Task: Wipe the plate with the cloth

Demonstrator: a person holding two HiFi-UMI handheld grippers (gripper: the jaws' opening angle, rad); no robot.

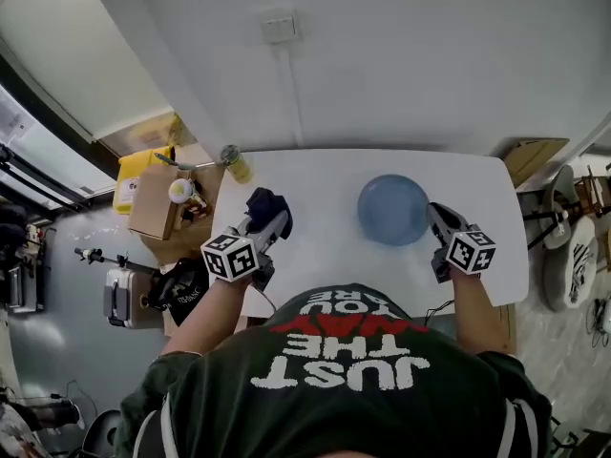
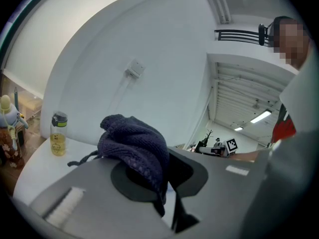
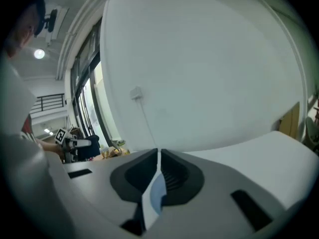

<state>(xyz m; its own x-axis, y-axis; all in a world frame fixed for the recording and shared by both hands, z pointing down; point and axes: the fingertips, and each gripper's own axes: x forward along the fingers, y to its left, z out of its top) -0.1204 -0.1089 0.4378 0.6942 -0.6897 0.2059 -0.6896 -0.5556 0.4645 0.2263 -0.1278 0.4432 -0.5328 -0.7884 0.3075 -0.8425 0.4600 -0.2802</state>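
Holds navy knitted cloth clamped in left gripper, over white table; pinches blue plate by its right rim between nearly closed jaws of right gripper.

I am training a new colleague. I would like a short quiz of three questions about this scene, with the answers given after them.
1. True or false: the left hand-held gripper is clamped on the dark cloth.
2. What is between the jaws of the right hand-held gripper? A) a spoon B) the rim of the blue plate C) nothing
3. Fill in: in the head view, the bottle of yellow liquid stands at the far ____ corner of the table.
Key: 1 true; 2 B; 3 left.
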